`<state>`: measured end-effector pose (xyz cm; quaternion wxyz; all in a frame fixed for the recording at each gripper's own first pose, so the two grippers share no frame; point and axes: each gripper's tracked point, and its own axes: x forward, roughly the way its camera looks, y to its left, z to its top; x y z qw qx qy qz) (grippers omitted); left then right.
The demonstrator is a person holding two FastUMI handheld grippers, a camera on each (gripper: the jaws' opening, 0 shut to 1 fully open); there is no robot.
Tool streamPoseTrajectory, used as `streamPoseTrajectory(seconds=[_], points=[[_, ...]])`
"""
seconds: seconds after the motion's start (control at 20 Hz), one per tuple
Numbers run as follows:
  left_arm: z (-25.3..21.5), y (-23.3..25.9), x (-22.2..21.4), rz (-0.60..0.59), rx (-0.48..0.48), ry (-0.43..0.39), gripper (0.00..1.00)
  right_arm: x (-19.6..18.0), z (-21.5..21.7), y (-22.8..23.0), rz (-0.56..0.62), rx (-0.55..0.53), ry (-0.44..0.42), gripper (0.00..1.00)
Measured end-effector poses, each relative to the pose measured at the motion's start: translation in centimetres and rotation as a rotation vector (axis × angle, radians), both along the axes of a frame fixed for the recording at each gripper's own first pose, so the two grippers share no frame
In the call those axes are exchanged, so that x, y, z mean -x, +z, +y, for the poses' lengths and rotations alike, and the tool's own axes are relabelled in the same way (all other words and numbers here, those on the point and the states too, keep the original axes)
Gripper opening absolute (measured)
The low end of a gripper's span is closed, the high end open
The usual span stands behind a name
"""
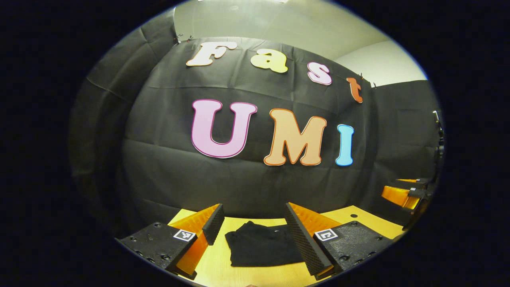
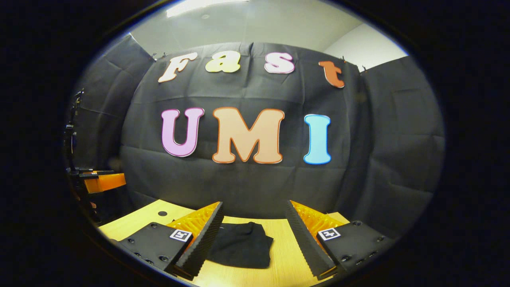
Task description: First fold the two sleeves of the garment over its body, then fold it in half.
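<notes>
Folded black garment (image 1: 263, 243) on wooden table (image 2: 287, 251), beyond wide-spread fingers of left gripper (image 1: 255, 227) and right gripper (image 2: 253, 225), both empty.

light: dim booth, overhead ceiling glow | focus: sharp centre | edges: strong fisheye bending, darkened rim

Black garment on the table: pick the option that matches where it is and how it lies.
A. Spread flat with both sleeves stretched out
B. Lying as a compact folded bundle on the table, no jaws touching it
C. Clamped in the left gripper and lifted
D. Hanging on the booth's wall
B: the garment lies as a small folded bundle on the table, with the jaws of the left gripper and the right gripper open and clear of it.
</notes>
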<state>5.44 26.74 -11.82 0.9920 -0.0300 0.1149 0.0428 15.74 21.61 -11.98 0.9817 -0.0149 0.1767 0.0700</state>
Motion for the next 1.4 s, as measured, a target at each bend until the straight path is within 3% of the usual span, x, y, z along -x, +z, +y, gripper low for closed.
streamPoseTrajectory(seconds=[0.15,0.3,0.55,0.95,1.4], points=[[-0.9,2.3,5.4,-0.03,-0.029,0.062,0.92,4.9,-1.8,2.0,-0.043,0.008,0.009,1.0],[-2.2,3.6,10.3,-0.023,-0.067,0.121,0.92,10.1,-2.9,2.4,-0.055,-0.049,0.029,1.0],[-5.9,5.7,15.7,-0.015,-0.117,0.111,0.92,16.6,-4.8,3.4,-0.054,-0.129,0.046,0.99],[-8.2,7.9,18.5,-0.042,-0.123,0.069,0.93,21.5,-5.9,3.6,-0.023,-0.169,-0.02,0.98],[-8.2,9.1,18.3,-0.065,-0.111,0.035,0.92,22.2,-6.3,4.8,-0.057,-0.166,-0.045,0.98]])
